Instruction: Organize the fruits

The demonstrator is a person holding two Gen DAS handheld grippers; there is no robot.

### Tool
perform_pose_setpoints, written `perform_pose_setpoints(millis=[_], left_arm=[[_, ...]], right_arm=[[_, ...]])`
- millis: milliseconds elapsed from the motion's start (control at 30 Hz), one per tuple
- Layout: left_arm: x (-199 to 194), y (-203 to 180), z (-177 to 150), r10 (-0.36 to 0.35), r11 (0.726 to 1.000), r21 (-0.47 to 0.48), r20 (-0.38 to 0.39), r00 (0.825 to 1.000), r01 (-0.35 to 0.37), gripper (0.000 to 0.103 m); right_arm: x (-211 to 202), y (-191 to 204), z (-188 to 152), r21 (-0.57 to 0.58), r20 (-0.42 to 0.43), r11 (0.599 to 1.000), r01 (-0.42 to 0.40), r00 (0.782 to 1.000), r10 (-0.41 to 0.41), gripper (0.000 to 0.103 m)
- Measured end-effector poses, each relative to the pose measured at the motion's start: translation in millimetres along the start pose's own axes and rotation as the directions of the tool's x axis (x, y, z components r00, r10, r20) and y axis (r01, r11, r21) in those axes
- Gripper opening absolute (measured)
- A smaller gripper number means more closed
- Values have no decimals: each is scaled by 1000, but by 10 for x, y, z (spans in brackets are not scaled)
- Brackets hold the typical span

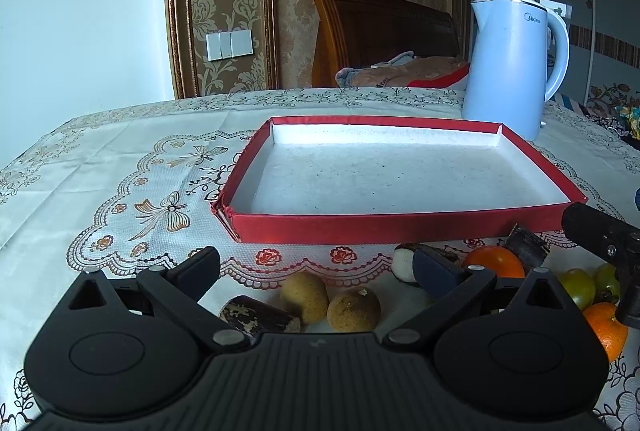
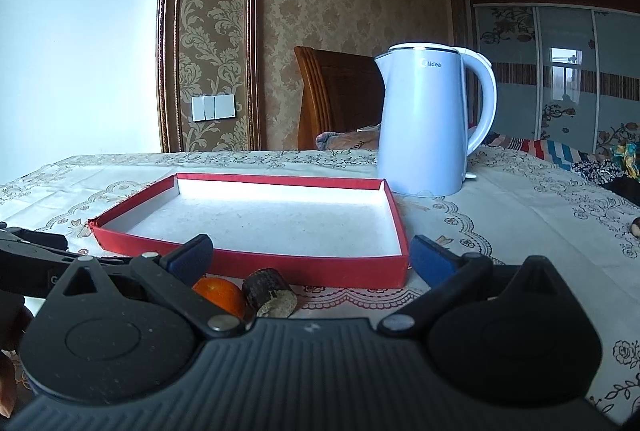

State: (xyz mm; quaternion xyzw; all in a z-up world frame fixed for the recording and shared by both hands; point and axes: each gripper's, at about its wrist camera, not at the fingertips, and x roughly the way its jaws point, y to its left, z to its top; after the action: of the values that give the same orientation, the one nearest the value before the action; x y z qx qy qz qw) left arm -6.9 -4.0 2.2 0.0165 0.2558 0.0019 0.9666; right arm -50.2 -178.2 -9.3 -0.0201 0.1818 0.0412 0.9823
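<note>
- table [image 1: 100, 159], under a patterned cloth: bears everything listed below.
- kettle [image 1: 508, 71], pale blue, upright, just beyond the far right corner of the tray. risk: a wide swing of the right gripper over that corner could knock it.
- red tray [image 1: 400, 221], shallow, white floor bare, no fruit in it yet. its near left corner looks split, so a push against that low wall may slide or buckle it.
- left gripper [image 1: 316, 267], fingers spread wide, holding nothing, low over the fruit on the near side of the tray.
- right gripper [image 2: 310, 255], fingers likewise spread and bare, near the tray's near right corner. risk: the two tools sit close together (each shows at the edge of the other's view) and could collide if both reach in.
- oranges [image 1: 496, 261], two on the right of the row. round, so a glancing close may roll one off the near edge.
- green tomatoes [image 1: 578, 287], between the oranges, partly hidden by the right tool.
- brown round fruits [image 1: 304, 297], two, touching, between the left fingers. risk: closing here may catch both or squeeze one out.
- dark cut pieces [image 1: 260, 317] (kind unclear), one beside the brown pair, others near the tray's front wall.
</note>
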Motion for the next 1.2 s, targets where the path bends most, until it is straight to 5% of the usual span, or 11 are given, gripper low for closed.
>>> perform_pose_setpoints(millis=[1200], left_arm=[[-4, -17, -20, -12, 1000, 21, 12, 1000, 11, 103]], right_arm=[[40, -13, 21, 13, -27, 1000, -4, 1000, 5, 103]])
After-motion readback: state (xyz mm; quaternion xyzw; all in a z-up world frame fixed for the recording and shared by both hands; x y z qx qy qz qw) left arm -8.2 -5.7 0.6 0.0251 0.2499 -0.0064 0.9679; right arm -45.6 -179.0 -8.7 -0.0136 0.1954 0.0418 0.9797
